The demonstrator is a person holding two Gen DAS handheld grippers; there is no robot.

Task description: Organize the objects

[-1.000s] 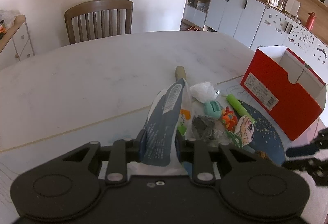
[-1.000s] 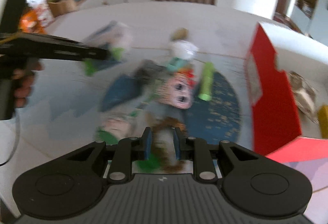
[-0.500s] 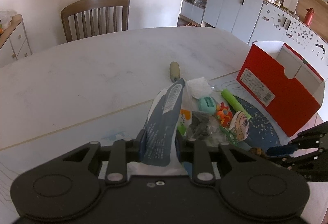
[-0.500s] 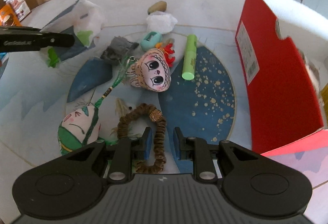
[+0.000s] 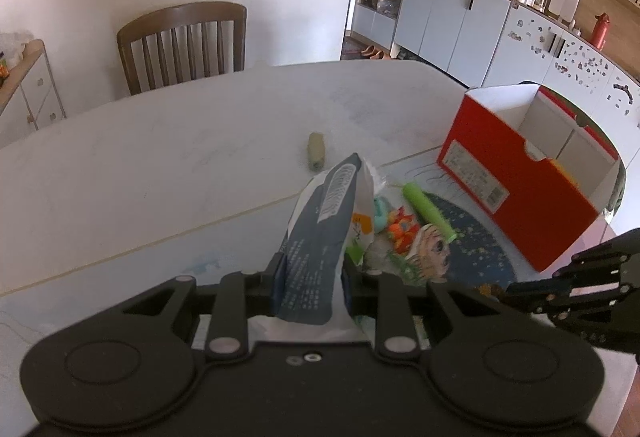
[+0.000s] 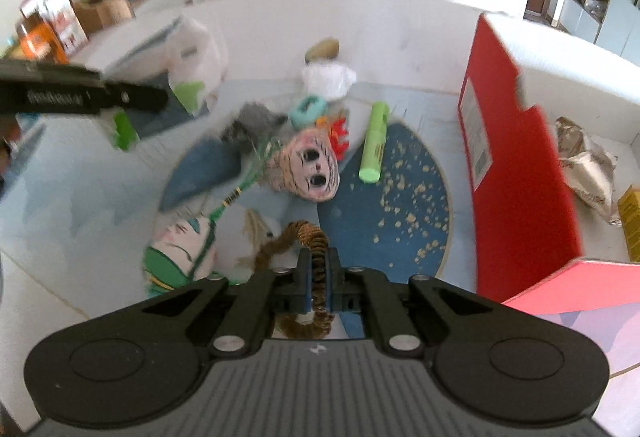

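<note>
A: What is held by the left gripper [image 5: 310, 277]?

B: A grey and white bag [image 5: 320, 237] is clamped between its two fingers, which are closed against the bag's sides. The bag stands up and away from the fingertips, its top leaning forward over the table [image 5: 160, 165].

A: And the right gripper [image 6: 318, 281]?

B: Its fingers are drawn almost together, with a brown braided loop [image 6: 308, 237] pinched between them. One part of the loop curls out ahead of the fingertips, another shows behind them near the gripper body. Whether the loop is lifted off the mat cannot be told.

A: What is seen beyond the right fingertips?

B: Straight ahead, a doll face [image 6: 310, 167] with dark eyes is seen lying on a blue mat [image 6: 400, 197]. To its right a green tube [image 6: 374, 145] is laid pointing away. A small teal item [image 6: 306, 111] and a white crumpled piece [image 6: 326, 77] lie further out, and a tan oval thing [image 6: 322, 49] further still.

A: And to the sides?

B: Left of the fingertips, just beside the loop, a green and white pouch [image 6: 180, 249] is found. To the right a red box [image 6: 516, 157] stands open, with a crinkled foil bag [image 6: 584, 165] inside it. The view is blurred, so finer detail is not made out.

A: Is the other gripper seen from there?

B: Yes, far out to the left, with the bag in its grip.
</note>
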